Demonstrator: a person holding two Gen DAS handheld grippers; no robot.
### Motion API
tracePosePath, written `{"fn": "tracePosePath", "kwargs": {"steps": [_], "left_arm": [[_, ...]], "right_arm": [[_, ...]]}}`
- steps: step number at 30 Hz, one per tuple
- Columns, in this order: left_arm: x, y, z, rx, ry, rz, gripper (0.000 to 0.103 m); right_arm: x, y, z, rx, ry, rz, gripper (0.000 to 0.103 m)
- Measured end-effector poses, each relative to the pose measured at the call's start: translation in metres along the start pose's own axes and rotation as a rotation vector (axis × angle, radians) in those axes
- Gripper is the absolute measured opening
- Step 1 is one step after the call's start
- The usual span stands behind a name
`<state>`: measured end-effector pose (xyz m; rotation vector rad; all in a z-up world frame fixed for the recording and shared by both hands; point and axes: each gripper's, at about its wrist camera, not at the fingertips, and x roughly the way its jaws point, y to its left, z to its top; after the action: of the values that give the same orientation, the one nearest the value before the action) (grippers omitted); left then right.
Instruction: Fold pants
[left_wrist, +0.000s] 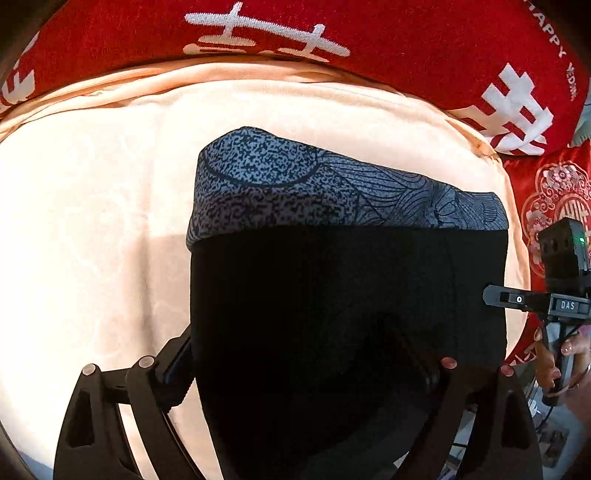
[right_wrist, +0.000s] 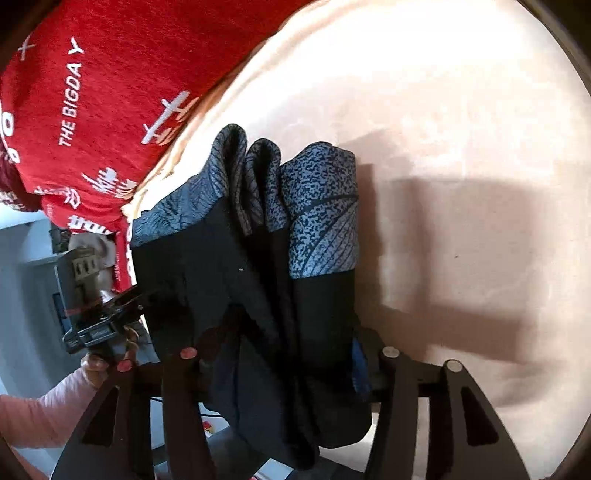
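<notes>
The pants (left_wrist: 343, 295) are black with a grey patterned band (left_wrist: 332, 192) at the far end. They hang folded over between both grippers above a peach bedsheet (left_wrist: 92, 221). My left gripper (left_wrist: 306, 369) is shut on the near black edge; the cloth hides its fingertips. My right gripper (right_wrist: 280, 369) is shut on the pants (right_wrist: 258, 295) too, with the cloth bunched in folds between its fingers. The right gripper also shows in the left wrist view (left_wrist: 495, 295), pinching the pants' right edge. The left gripper shows in the right wrist view (right_wrist: 147, 295), at the pants' left edge.
A red blanket with white characters (left_wrist: 332, 37) lies along the far side of the bed, and shows in the right wrist view (right_wrist: 92, 92). A red embroidered cushion (left_wrist: 554, 192) sits at the right. The sheet (right_wrist: 461, 147) spreads wide beyond the pants.
</notes>
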<state>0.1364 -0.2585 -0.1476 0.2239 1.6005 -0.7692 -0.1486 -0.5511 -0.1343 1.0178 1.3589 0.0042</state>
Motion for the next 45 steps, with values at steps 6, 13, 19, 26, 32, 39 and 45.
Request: {"fn": "tracePosePath", "kwargs": {"steps": [6,13,19,26,32,39,45], "left_arm": [[0.001,-0.025,0.003,0.001,-0.012,0.087,0.093],[-0.014,-0.043,-0.007,-0.062,-0.009,0.158,0.093],[-0.050,-0.071,-0.019,-0.114,-0.085,0.244,0.093],[-0.089,-0.073,-0.041,-0.053,-0.086,0.304,0.093],[-0.101,-0.078,-0.056,-0.017,-0.072,0.340,0.093],[-0.128,-0.077,-0.083,-0.018,-0.080,0.345,0.093],[-0.142,-0.077,-0.101,-0.009,-0.070,0.353,0.093]], "right_arm": [[-0.002,0.019,-0.001,0.018,-0.016,-0.083,0.066],[-0.013,0.034,-0.021,0.005,0.013,-0.184,0.080],[-0.031,0.056,-0.036,-0.028,-0.013,-0.249,0.084],[-0.049,0.082,-0.058,-0.054,-0.105,-0.320,0.103],[-0.055,0.100,-0.075,-0.026,-0.136,-0.381,0.103],[-0.059,0.137,-0.107,-0.038,-0.160,-0.463,0.103],[-0.059,0.164,-0.129,-0.044,-0.167,-0.449,0.103]]}}
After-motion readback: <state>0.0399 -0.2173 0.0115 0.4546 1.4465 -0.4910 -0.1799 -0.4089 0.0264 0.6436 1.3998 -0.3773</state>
